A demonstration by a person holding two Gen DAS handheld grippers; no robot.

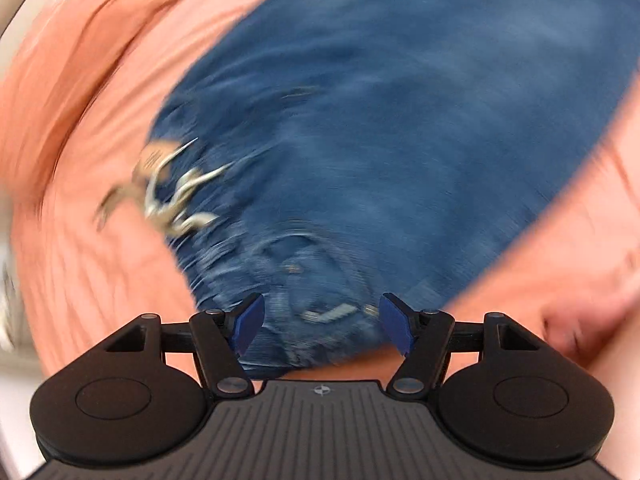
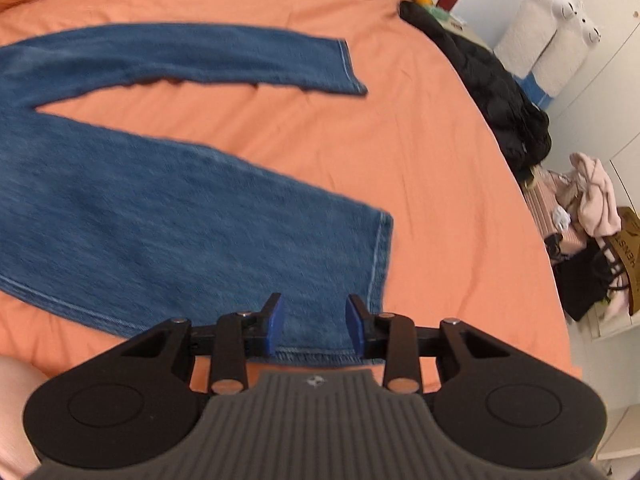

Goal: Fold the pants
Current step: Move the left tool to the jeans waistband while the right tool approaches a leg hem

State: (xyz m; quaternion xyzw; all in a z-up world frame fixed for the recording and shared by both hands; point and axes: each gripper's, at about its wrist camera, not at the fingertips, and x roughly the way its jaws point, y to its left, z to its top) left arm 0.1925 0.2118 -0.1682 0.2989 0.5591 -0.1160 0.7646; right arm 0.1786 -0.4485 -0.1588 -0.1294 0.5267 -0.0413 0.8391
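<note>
Sprawling blue jeans (image 2: 120, 208) — legs apart — on orange bedsheet (image 2: 400, 160).

Your blue denim pants (image 2: 120, 216) look coarse and matt, lying on the smooth, matt orange cotton bed sheet (image 2: 400, 152).

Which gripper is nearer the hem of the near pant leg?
Right. The right gripper straddles the near leg's hem of the jeans, jaws part open. The left gripper is over the waistband end, jaws wide.
</note>
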